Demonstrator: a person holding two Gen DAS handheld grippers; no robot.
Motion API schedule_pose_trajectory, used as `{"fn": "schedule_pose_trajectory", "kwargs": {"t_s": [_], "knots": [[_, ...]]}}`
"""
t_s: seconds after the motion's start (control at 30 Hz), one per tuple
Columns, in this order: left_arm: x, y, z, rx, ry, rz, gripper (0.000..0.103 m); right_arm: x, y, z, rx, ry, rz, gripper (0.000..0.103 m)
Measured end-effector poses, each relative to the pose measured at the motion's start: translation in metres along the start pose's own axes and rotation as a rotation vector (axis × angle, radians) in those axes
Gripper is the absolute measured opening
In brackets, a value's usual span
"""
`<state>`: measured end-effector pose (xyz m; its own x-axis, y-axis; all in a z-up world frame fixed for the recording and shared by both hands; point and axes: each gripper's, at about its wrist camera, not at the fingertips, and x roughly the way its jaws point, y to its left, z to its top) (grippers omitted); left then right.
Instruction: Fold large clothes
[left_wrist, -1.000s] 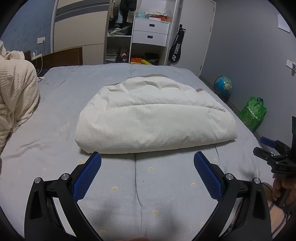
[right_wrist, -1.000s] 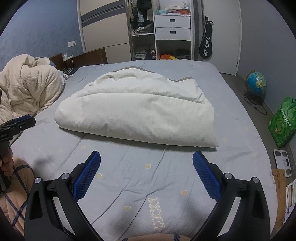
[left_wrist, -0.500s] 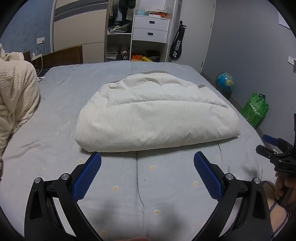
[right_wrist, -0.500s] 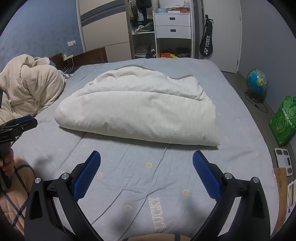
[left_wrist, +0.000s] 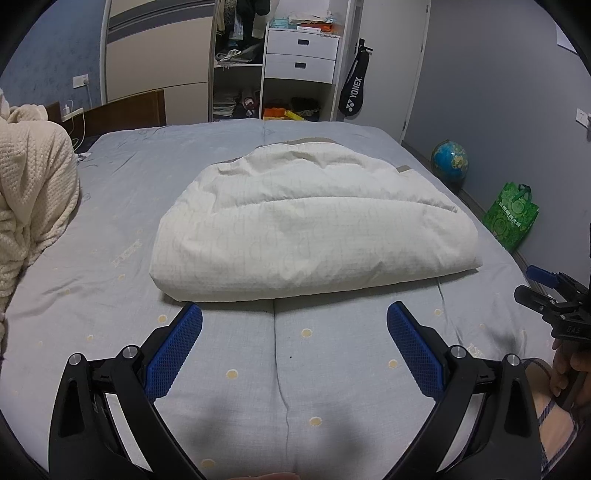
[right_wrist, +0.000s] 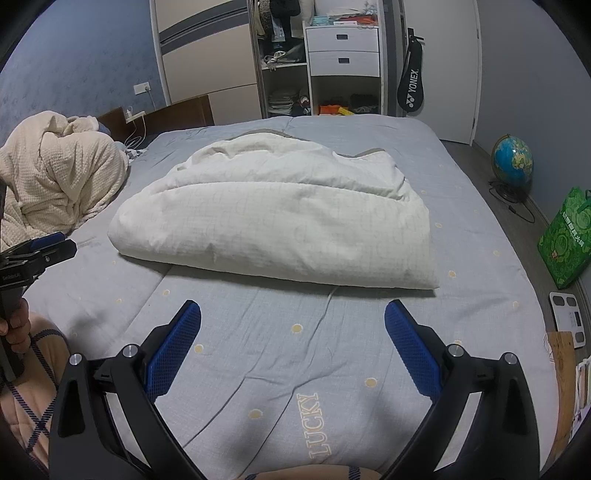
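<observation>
A thick cream-white quilt (left_wrist: 310, 229) lies folded in a rounded bundle in the middle of the grey bed (left_wrist: 122, 206); the right wrist view shows it too (right_wrist: 280, 221). My left gripper (left_wrist: 294, 317) hovers over the sheet just short of the bundle's near edge, open and holding nothing. My right gripper (right_wrist: 292, 317) is also open and empty, a little back from the bundle's near right side. Each gripper appears at the edge of the other's view, held in a hand: the right one (left_wrist: 546, 295), the left one (right_wrist: 37, 251).
A cream knitted blanket (right_wrist: 55, 177) is heaped at the bed's left side. Beyond the bed stand a wardrobe with open shelves and white drawers (left_wrist: 301, 55). On the floor to the right are a globe (right_wrist: 513, 162), a green bag (right_wrist: 565, 240) and a white scale (right_wrist: 567, 317).
Both grippers have drifted slightly; the quilt sits a touch higher and farther in the views. Both stay open and the quilt has not moved.
</observation>
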<state>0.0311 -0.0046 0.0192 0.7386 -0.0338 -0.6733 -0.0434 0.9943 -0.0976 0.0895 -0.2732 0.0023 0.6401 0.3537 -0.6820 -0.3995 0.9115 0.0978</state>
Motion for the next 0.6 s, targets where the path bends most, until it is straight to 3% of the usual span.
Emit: {"fn": "schedule_pose_trajectory", "kwargs": {"t_s": [0.6], "knots": [[-0.0006, 0.0014, -0.0004, -0.002, -0.001, -0.005, 0.096, 0.0001, -0.0003, -0.0005, -0.001, 0.002, 0.000, 0.095]]}}
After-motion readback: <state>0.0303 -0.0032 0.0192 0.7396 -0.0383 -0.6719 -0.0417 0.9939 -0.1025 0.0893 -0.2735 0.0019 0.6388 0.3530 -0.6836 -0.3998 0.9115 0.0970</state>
